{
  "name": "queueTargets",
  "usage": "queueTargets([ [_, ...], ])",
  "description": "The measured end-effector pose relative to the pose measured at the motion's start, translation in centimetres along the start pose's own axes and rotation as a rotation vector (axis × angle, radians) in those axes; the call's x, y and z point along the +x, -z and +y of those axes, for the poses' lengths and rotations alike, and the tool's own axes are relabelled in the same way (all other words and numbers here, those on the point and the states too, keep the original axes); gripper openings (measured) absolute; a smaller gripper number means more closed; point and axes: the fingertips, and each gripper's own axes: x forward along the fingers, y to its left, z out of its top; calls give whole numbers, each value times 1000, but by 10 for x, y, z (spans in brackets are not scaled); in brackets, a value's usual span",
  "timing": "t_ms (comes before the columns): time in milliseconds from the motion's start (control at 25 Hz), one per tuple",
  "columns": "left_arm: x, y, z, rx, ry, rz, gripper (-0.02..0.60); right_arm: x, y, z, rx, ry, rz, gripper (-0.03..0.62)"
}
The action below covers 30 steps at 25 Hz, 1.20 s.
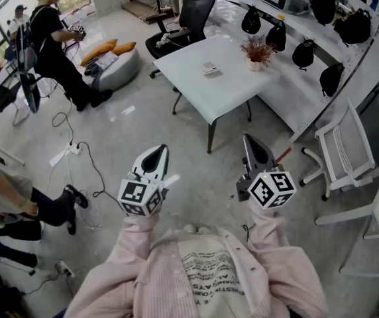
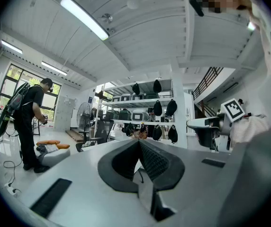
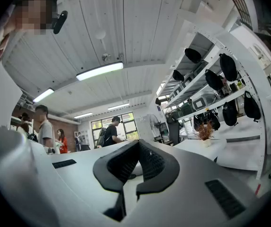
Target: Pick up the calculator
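Observation:
A small flat grey calculator [image 1: 210, 69] lies on the white table [image 1: 196, 91] far ahead, near a potted dried plant [image 1: 257, 50]. Both grippers are held level close to my body, well short of the table and over bare floor. The left gripper [image 1: 155, 152] is shut with nothing in it, its jaws meeting at the tip [image 2: 139, 143]. The right gripper [image 1: 250, 141] is shut too and holds nothing, its pads touching [image 3: 136, 143]. In the right gripper view the plant [image 3: 204, 132] and the table edge [image 3: 197, 145] show at the right; the calculator cannot be made out there.
A black office chair [image 1: 196, 12] stands behind the table. White folding chairs [image 1: 342, 144] are at the right, and a shelf with black bags [image 1: 302, 53] beyond. A person [image 1: 50, 38] stands at the far left near a beanbag [image 1: 113, 65]. Cables [image 1: 87, 158] cross the floor.

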Motion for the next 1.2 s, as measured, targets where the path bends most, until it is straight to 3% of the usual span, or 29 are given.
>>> queueTargets([
  [440, 10, 5, -21, -5, 17, 17, 2, -9, -4, -7, -29, -18, -10, 0],
  [680, 15, 19, -40, -20, 26, 37, 2, -16, 2, -21, 10, -35, -5, 6],
  [840, 15, 31, -49, -39, 23, 58, 2, -14, 9, -25, 39, -45, 13, 112],
  [1200, 21, 47, -40, -72, -2, 71, 2, 3, 24, -33, 59, -69, 43, 175],
])
